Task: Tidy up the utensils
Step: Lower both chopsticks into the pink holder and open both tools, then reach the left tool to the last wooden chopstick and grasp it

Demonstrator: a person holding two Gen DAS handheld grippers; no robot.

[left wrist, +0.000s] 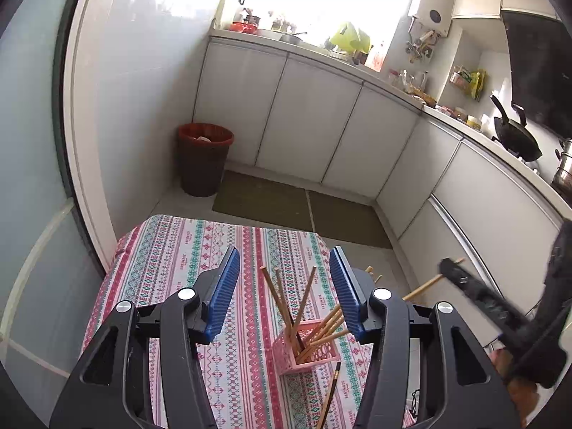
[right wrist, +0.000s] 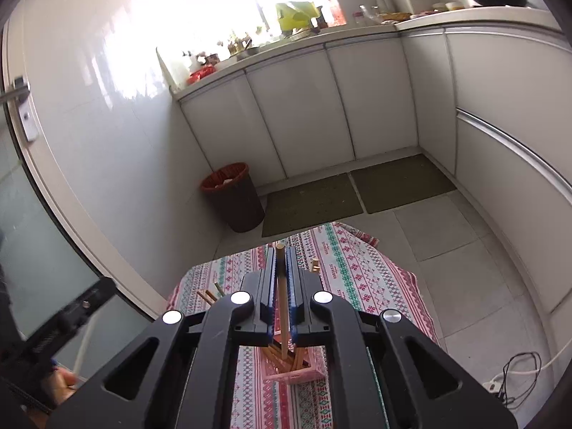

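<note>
One chopstick (right wrist: 282, 296) is pinched tight between the fingers of the right gripper (right wrist: 281, 268). Its low end points down into the pink basket (left wrist: 310, 352), which stands on the striped cloth (left wrist: 171, 250) near the right edge of the table. I think the step now is to drop this stick into the basket with the others.

To do it well, keep the stick straight up and right over the hole. Go down slowly. Let go only when the tip is inside the pink walls. The basket looks small and light, so a hard push could tip it over.

The left gripper (left wrist: 284, 271) is wide open and holds nothing. Its blue pads (left wrist: 223, 296) sit one on each side of the basket but do not touch it. It could steady the basket if it wobbles.

Many sticks in the basket (left wrist: 304, 307) lean every which way. Those can get in the way of the new stick, so aim for a gap between them.

One dark stick (left wrist: 330, 393) lies flat on the cloth, just beside the basket on the near side. It is not put away yet.

Far off on the floor are a brown bin (left wrist: 204, 159) and two mats (left wrist: 304, 211). They are well apart from the table.
</note>
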